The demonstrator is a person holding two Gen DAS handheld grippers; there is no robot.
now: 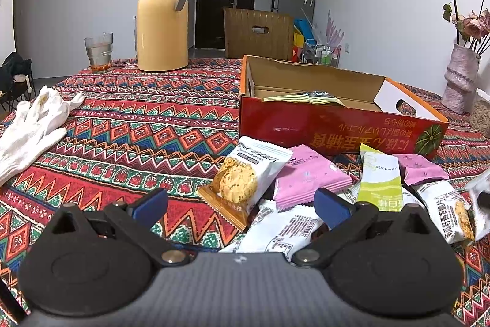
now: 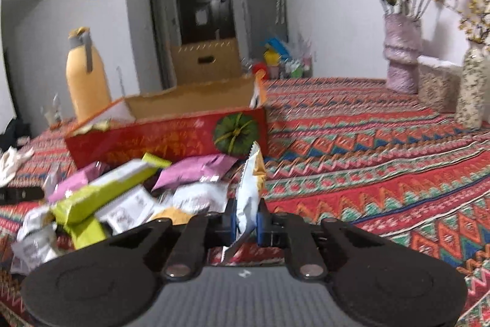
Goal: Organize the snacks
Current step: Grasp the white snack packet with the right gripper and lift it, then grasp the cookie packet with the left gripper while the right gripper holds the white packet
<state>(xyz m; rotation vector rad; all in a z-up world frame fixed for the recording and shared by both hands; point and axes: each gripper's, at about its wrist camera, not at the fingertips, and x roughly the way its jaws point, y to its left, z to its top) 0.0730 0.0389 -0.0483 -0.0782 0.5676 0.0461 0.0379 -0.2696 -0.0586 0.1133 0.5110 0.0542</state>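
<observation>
Right tongs point(image 2: 246, 223) pinching one white packet point(image 2: 249, 198), left tongs point(image 1: 242, 206) spread above two pink packets point(image 1: 309, 176).

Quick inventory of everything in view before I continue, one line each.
Red cardboard box: 1, open, mid-table; a striped packet inside.
Loose snack packets: a pile of white, pink and lime-green, in front of the box.
Yellow thermos jug: 1, far left.
Glass tumbler: 1, clear, beside the jug.
White cotton gloves: left edge.
Pink vase of dried roses: 1, far right.
Left gripper: open, over the pile.
Right gripper: shut on white-orange packet.
</observation>
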